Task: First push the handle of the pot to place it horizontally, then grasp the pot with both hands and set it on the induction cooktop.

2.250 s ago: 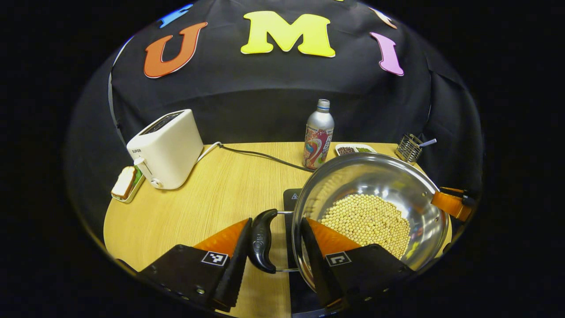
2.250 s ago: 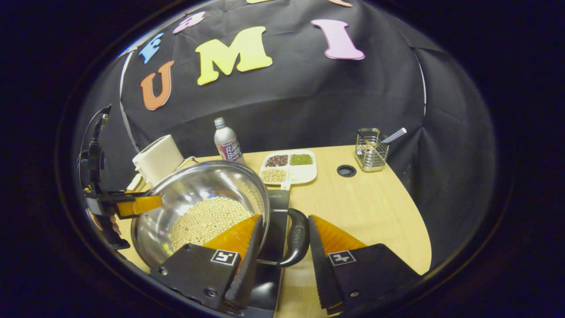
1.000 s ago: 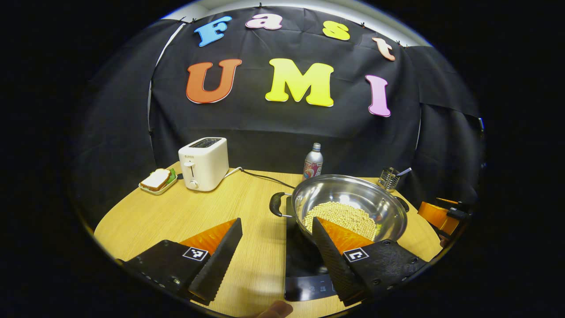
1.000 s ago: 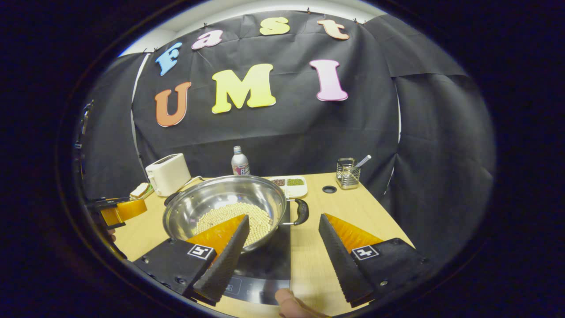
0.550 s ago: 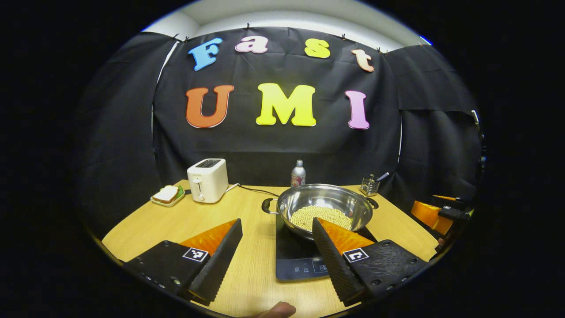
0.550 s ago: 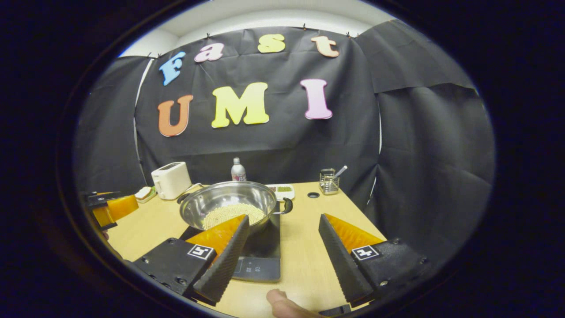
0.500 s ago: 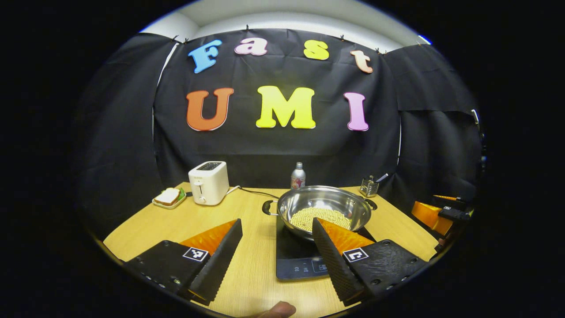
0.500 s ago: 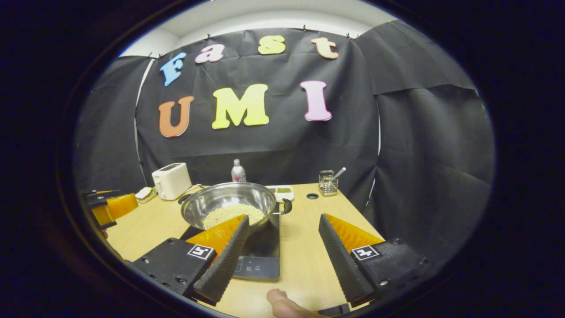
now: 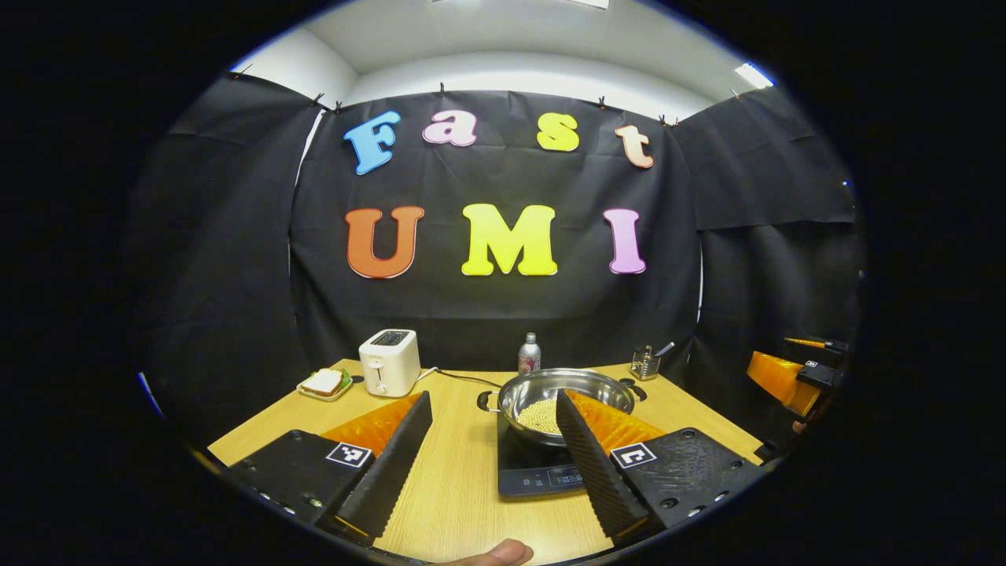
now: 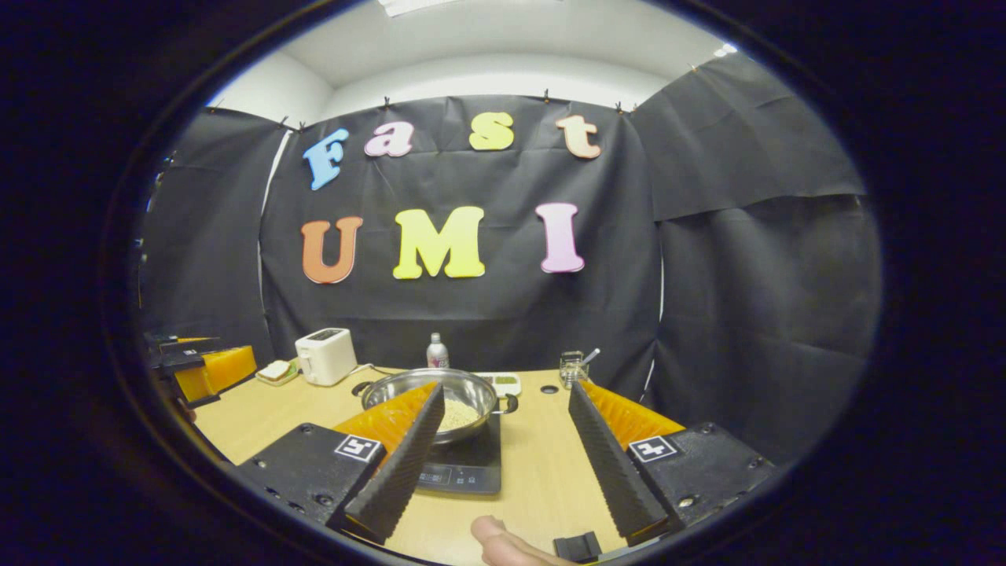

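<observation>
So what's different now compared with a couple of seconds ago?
Both grippers let go of the pot's handles and pulled back toward the person: the left gripper and right gripper now hang with jaws open, well short of the pot. The pot of beans stays on the induction cooktop; the toaster and bottle are unmoved.

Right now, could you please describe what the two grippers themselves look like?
The left gripper and right gripper look alike: each has two long wedge-shaped fingers tapering to points, with ribbed inner faces. Farther back, each finger carries a square black-and-white marker and small screws.
</observation>
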`<state>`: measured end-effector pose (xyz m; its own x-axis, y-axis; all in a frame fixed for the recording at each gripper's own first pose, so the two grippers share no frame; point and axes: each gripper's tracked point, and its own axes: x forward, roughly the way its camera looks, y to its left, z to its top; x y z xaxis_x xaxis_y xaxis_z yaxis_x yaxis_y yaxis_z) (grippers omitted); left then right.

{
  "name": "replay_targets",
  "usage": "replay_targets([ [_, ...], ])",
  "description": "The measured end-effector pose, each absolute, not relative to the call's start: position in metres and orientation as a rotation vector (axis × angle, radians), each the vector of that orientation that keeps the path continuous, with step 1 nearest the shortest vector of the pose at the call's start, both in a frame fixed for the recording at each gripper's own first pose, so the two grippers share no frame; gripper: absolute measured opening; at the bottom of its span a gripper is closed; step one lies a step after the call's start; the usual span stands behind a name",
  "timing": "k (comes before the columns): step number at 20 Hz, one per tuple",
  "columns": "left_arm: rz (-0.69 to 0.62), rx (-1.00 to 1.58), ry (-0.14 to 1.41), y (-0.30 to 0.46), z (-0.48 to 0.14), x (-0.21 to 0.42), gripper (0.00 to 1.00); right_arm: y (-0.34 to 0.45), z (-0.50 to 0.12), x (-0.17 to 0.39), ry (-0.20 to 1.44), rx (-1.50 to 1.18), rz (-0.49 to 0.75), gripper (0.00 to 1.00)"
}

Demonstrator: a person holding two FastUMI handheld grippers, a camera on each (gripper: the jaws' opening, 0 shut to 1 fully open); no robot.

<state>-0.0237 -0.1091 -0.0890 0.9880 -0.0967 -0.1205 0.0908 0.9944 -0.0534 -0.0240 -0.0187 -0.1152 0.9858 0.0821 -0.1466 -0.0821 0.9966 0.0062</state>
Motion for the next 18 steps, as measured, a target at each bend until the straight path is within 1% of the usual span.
replay_targets([
  [6, -0.075, -0.031, 0.062, -0.103, -0.052, -0.054, 0.94, -0.042, -0.075, -0.065, 0.048, -0.006, 0.029, 0.99],
  [7, -0.079, -0.027, 0.052, -0.105, -0.046, -0.058, 0.95, -0.045, -0.069, -0.068, 0.034, -0.001, 0.018, 0.98],
  [10, -0.115, 0.005, -0.009, -0.119, -0.029, -0.066, 0.95, -0.043, -0.045, -0.082, -0.042, 0.033, 0.054, 0.99],
  [11, -0.097, 0.019, -0.009, -0.116, -0.029, -0.068, 0.94, -0.044, -0.037, -0.081, -0.082, 0.028, 0.064, 0.99],
  [12, -0.08, 0.022, 0.0, -0.113, -0.033, -0.07, 0.94, -0.052, -0.035, -0.08, -0.106, 0.007, 0.055, 0.99],
  [13, -0.07, 0.019, -0.008, -0.115, -0.031, -0.07, 0.95, -0.057, -0.035, -0.08, -0.117, -0.012, 0.036, 0.97],
  [14, -0.065, 0.013, -0.032, -0.116, -0.026, -0.07, 0.95, -0.061, -0.032, -0.081, -0.136, -0.017, 0.021, 0.98],
  [16, -0.067, -0.007, -0.07, -0.117, -0.019, -0.07, 0.95, -0.058, -0.027, -0.083, -0.154, -0.007, 0.015, 0.99],
  [18, -0.078, -0.038, -0.055, -0.12, -0.027, -0.071, 0.95, -0.056, -0.029, -0.083, -0.145, 0.0, 0.023, 0.98],
])
